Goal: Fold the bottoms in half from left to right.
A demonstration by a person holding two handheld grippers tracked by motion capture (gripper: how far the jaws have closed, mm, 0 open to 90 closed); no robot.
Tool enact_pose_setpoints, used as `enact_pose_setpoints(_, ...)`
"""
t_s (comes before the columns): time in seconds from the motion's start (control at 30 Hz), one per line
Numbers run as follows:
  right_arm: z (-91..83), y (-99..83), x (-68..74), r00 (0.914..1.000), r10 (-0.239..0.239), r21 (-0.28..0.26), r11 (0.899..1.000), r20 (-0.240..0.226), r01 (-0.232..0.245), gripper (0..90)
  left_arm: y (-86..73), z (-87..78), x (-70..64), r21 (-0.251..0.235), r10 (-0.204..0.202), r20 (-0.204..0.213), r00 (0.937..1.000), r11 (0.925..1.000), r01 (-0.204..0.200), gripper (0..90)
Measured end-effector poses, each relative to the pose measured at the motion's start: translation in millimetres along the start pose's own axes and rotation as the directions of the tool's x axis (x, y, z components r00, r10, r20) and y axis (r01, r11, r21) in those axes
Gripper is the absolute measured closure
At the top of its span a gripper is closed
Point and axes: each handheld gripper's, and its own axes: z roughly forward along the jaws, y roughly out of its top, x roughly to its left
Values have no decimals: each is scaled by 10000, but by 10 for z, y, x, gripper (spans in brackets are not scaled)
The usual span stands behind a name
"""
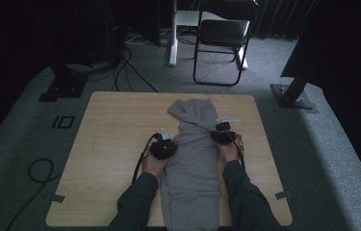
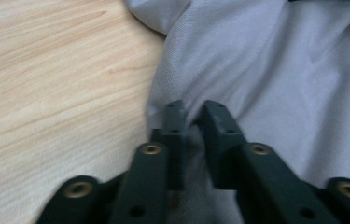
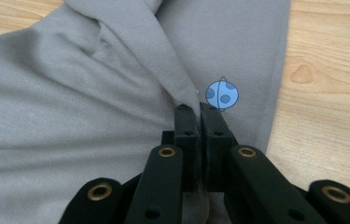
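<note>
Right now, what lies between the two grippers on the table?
In the high view, the grey garment spans the stretch between the left gripper and right gripper; each is shut on one of its edges.

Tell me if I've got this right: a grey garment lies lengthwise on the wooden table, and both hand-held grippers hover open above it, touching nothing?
Not quite. The grey garment does lie lengthwise on the wooden table, but neither tool hovers open. The left hand-held gripper pinches a fold of the cloth, as the left gripper view shows, and the right hand-held gripper is shut on a fold too, as the right gripper view shows.
</note>
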Motion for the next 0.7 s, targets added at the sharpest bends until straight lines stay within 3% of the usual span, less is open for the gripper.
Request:
enact_pose_setpoints(0.13, -37, -63, 60, 9997, -39, -76, 10000, -237, 38, 871, -100, -109, -7, 33, 36, 9, 10000, 10000, -36, 852)
enact_pose_setpoints(0.27, -98, -156, 182, 9975, -407, -119, 9991, -573, 401, 868, -275, -292, -11, 21, -163, 77, 9998, 9999, 163, 853)
enact_pose_setpoints(0.47, -231, -340, 364, 9880, -816, -167, 9966, -1312, 801, 862, -553, -562, -73, -103, -350, 283, 9990, 9993, 353, 852)
enact_pose_setpoints(0.57, -324, -434, 448, 9805, -1310, -106, 9913, -1464, 1308, 857, -658, -664, -124, -94, -478, 510, 9976, 9988, 484, 851)
enact_pose_setpoints(0.7, -422, -528, 502, 9731, -1588, 14, 9869, -1670, 1613, 852, -744, -763, -189, 36, -491, 851, 9952, 9988, 489, 848)
